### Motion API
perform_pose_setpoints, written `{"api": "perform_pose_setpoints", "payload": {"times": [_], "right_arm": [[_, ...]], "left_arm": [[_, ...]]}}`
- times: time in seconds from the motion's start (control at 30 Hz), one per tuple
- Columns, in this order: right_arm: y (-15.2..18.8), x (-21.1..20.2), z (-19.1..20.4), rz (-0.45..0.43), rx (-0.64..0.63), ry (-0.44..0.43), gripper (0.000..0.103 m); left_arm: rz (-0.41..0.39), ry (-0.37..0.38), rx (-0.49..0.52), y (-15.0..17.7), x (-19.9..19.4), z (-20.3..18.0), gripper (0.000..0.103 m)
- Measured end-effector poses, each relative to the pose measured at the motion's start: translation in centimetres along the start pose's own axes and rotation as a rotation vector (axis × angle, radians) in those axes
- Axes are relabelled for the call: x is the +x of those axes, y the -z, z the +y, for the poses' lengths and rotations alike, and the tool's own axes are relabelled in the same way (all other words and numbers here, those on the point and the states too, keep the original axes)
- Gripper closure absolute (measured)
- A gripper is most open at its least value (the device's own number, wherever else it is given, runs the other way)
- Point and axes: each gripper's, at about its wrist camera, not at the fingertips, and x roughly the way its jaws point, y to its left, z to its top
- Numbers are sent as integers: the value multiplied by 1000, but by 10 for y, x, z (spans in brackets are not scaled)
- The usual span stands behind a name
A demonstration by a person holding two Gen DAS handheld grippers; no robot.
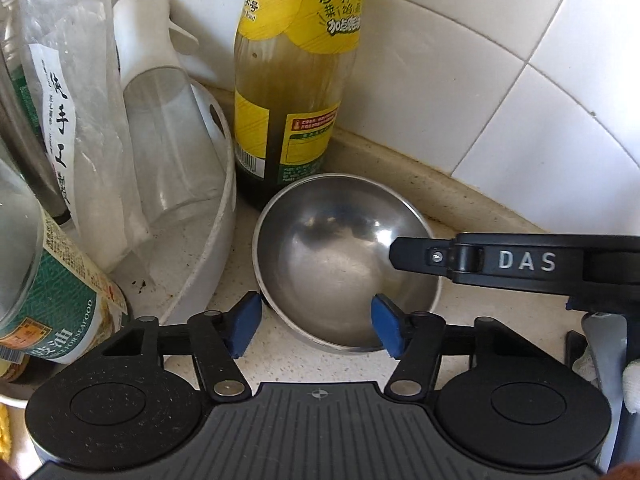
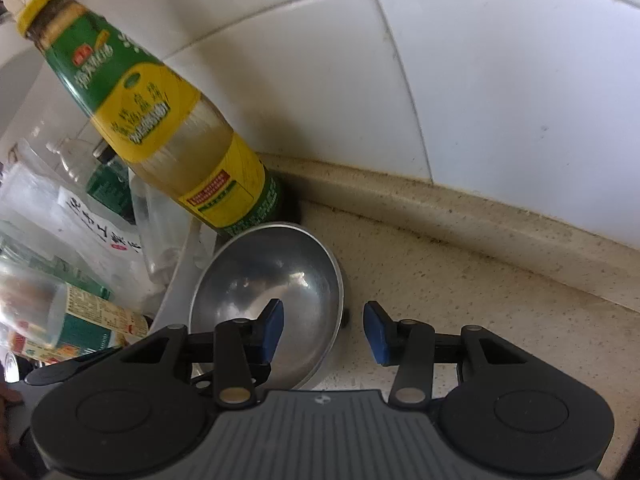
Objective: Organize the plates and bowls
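Note:
A small stainless steel bowl point(image 1: 344, 256) point(image 2: 280, 280) stands upright and empty on the beige speckled counter, close to the tiled corner. My left gripper point(image 1: 316, 330) is open over the bowl's near rim: its left blue pad point(image 1: 244, 328) is just outside the wall and its right pad point(image 1: 388, 332) is inside. My right gripper point(image 2: 324, 334) is also open and straddles the bowl's right rim, with one pad point(image 2: 272, 332) inside and the other point(image 2: 376, 336) outside over the counter. One black finger of the right gripper point(image 1: 416, 256) reaches over the bowl in the left wrist view.
A tall sauce bottle with a yellow label point(image 1: 288, 100) point(image 2: 180, 140) stands right behind the bowl. To the left, a white tray point(image 1: 224, 220) holds a clear sprayer bottle point(image 1: 168, 128), a plastic bag and other bottles. The tiled wall point(image 2: 480, 80) and the counter's raised back edge point(image 2: 460, 208) close the far side.

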Motion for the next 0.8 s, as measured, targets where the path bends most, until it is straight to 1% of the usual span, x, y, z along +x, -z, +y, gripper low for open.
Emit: {"api": "perform_pose_setpoints", "payload": {"times": [0.13, 0.27, 0.4, 0.53, 0.6, 0.67, 0.7, 0.8], "right_arm": [[3, 6, 1, 17, -1, 5, 54], [8, -2, -8, 31, 11, 17, 54], [19, -17, -22, 54, 12, 41, 54], [20, -34, -37, 25, 46, 81, 54], [18, -41, -42, 10, 65, 93, 53], [17, -45, -43, -12, 56, 101, 53], [18, -46, -42, -27, 46, 107, 53], [20, -40, -35, -24, 5, 161, 52]], "left_arm": [[4, -4, 21, 0, 3, -2, 36], [15, 11, 45, 3, 4, -8, 35], [35, 49, 95, 8, 2, -19, 34], [52, 102, 128, 11, 3, -28, 34], [54, 96, 128, 8, 5, -28, 33], [50, 81, 125, 4, 7, -29, 32], [46, 69, 125, 2, 7, -29, 28], [30, 25, 132, -2, 8, -31, 23]]}}
